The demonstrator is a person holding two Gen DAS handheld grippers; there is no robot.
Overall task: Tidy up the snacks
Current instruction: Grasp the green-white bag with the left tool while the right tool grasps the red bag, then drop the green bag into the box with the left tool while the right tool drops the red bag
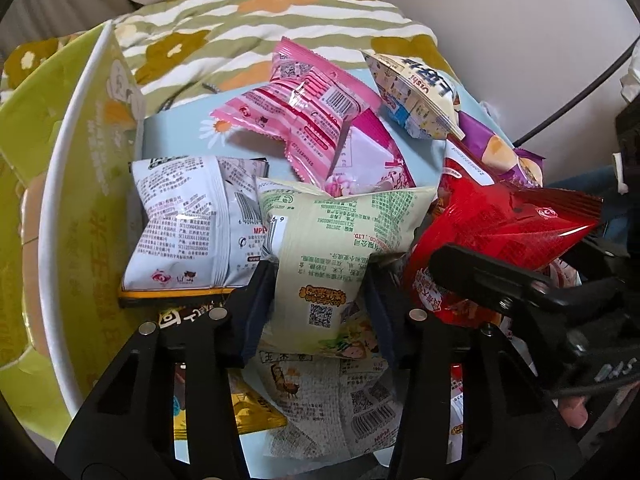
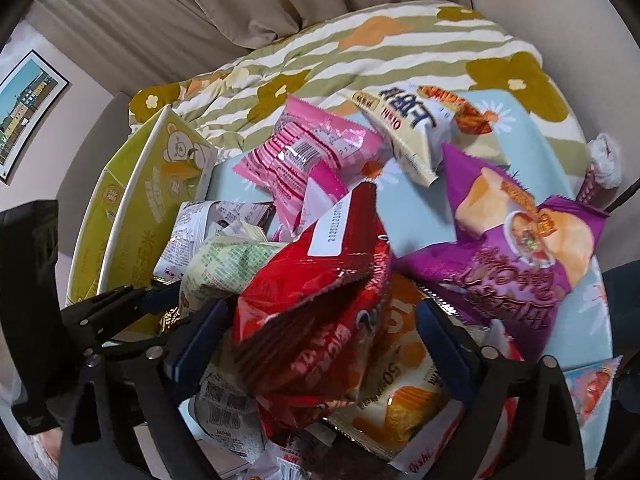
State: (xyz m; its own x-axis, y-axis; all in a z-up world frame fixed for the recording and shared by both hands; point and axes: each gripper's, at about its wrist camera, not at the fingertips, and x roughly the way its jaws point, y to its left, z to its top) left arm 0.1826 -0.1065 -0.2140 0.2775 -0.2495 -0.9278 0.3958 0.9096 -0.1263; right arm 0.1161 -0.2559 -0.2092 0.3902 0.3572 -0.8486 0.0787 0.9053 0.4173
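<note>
left gripper (image 1: 320,280) clamped on pale green snack packet (image 1: 332,240), pads pressing both its sides. white packet (image 1: 188,216) just left of it. right gripper (image 2: 320,344) wide, red snack bag (image 2: 312,300) between its fingers, not squeezed. purple bag (image 2: 520,256) just right.

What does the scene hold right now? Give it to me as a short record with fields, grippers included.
surface: light blue daisy-print cloth
container: green carton, open, at the pile's left
pile: snack bags heaped, overlapping
left gripper: shut on the pale green bag, pads pressing both sides
right gripper: open, fingers either side of the red bag, gap visible on the right side
other bags: pink bag, purple bag, white bag
background: flowered striped quilt
</note>
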